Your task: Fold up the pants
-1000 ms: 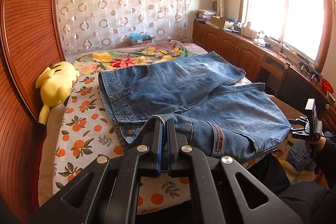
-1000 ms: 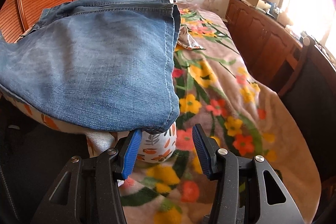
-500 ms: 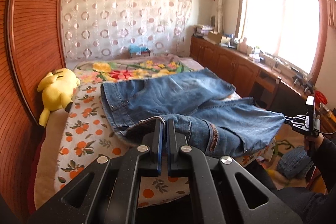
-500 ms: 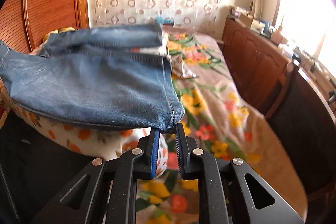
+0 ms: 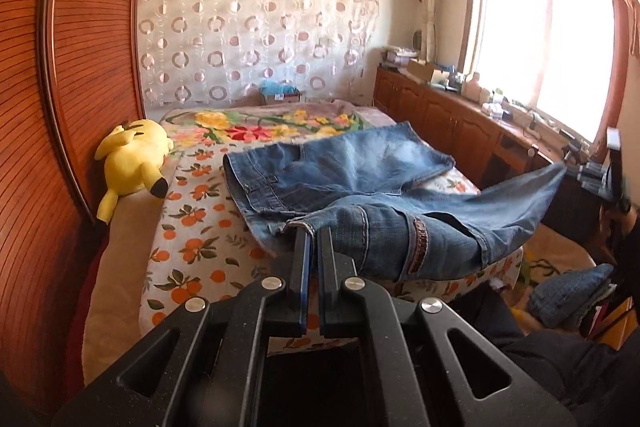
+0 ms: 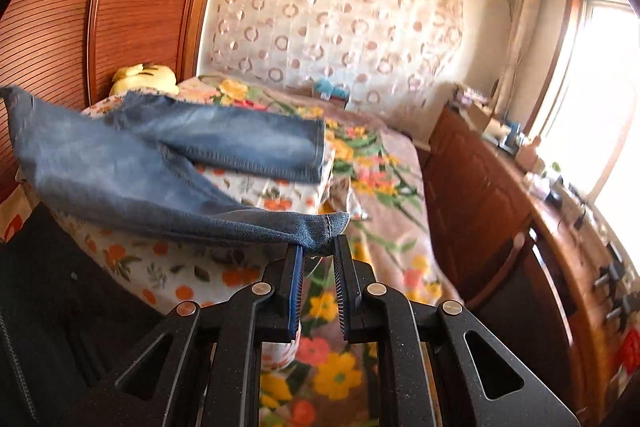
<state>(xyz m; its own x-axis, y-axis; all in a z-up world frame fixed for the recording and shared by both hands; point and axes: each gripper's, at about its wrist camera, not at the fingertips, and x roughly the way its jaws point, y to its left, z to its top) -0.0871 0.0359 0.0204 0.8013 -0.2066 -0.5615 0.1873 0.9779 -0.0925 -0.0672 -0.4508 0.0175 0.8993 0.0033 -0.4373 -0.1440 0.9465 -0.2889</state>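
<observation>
Denim is hanging between our two tools: we are holding the faded blue jeans [image 5: 360, 183] at both ends of the near leg, above the edge of the bed with the orange-print sheet [image 5: 188, 227]. Our left gripper [image 5: 314, 239] is pinched tight on the waistband corner, and our right gripper [image 6: 318, 251], whose jaws have just been narrowing, is clamped on the hem of that leg. We are judging the fold as barely begun: the far leg is lying flat on the bed, the near one is lifted and sagging, and nothing is stacked yet. We are expecting to lay leg over leg, then fold the length down. A yellow plush toy [image 5: 132, 159] is lying by the wooden headboard [image 5: 72, 75], well apart from the jeans.
</observation>
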